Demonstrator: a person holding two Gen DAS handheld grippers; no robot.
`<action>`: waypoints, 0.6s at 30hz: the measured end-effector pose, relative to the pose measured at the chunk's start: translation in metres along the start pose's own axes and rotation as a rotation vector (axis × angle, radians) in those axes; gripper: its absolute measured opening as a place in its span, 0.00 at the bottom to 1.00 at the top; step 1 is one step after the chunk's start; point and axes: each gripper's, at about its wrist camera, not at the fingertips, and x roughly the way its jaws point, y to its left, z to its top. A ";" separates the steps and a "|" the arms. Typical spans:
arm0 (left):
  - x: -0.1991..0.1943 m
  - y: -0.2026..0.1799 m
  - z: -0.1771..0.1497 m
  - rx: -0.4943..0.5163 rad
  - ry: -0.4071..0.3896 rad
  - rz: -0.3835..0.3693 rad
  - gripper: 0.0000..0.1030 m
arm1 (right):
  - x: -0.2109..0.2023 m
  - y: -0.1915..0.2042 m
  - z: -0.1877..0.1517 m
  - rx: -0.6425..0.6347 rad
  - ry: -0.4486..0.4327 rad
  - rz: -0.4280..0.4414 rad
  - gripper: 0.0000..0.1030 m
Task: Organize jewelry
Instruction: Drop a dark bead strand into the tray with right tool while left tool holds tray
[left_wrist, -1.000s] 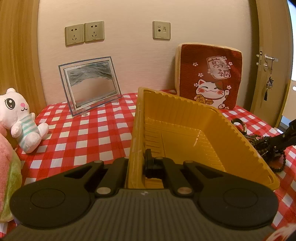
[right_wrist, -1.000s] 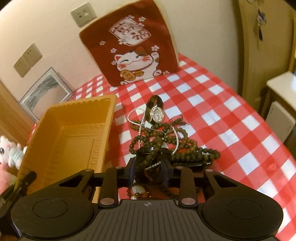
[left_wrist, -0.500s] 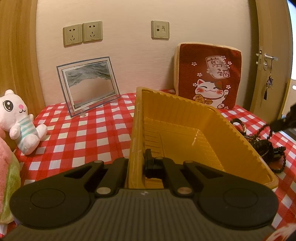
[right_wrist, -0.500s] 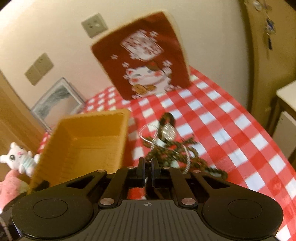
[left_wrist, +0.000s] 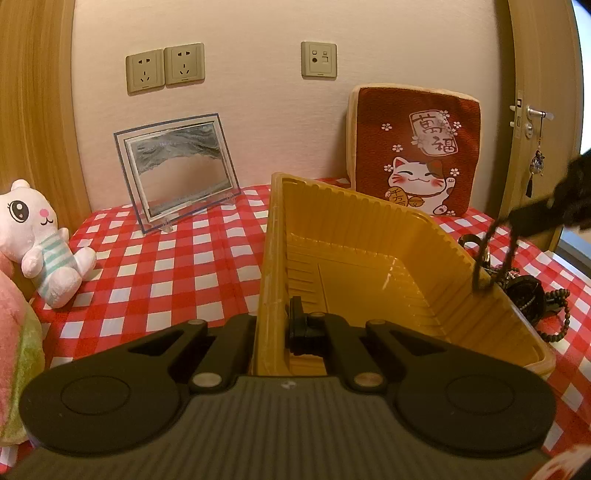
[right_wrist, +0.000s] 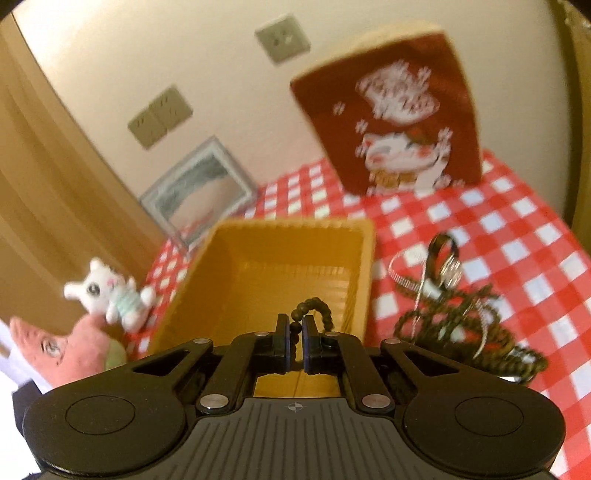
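Two views, and the left wrist's comes first. One yellow tray (left_wrist: 369, 273) sits on the red-checked tablecloth (left_wrist: 177, 258), and the left gripper (left_wrist: 275, 325) is clamped on its near wall, one finger outside, one inside. At three o'clock from the tray lies one heap of dark jewelry (left_wrist: 532, 299), touching its outer wall. Above that, the right gripper (left_wrist: 543, 218) reaches in from two o'clock with one loop of bead bracelet (left_wrist: 495, 258) dangling over the tray's right rim. I count three wall sockets, one sand picture (left_wrist: 177, 173) at eleven o'clock, one cat cushion (left_wrist: 417, 147) at one o'clock and one white plush toy (left_wrist: 40, 240) at nine.

From the right wrist, blurred: the right gripper (right_wrist: 294, 334) is pinched closed on that one bead bracelet (right_wrist: 314, 310), which arches above the fingertips, over the yellow tray (right_wrist: 365, 266). One jewelry heap (right_wrist: 458, 314) lies at three o'clock on the cloth, with beads, a silvery chain and a watch tangled in it.
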 end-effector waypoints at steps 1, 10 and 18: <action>0.000 0.000 0.000 0.000 0.000 0.001 0.02 | 0.006 0.001 -0.003 -0.006 0.017 -0.006 0.06; -0.001 0.000 0.000 0.003 0.002 0.000 0.02 | 0.027 0.008 -0.018 -0.092 0.100 -0.053 0.28; -0.001 0.000 0.000 0.006 0.000 0.004 0.02 | 0.006 0.005 -0.014 -0.081 0.049 -0.091 0.51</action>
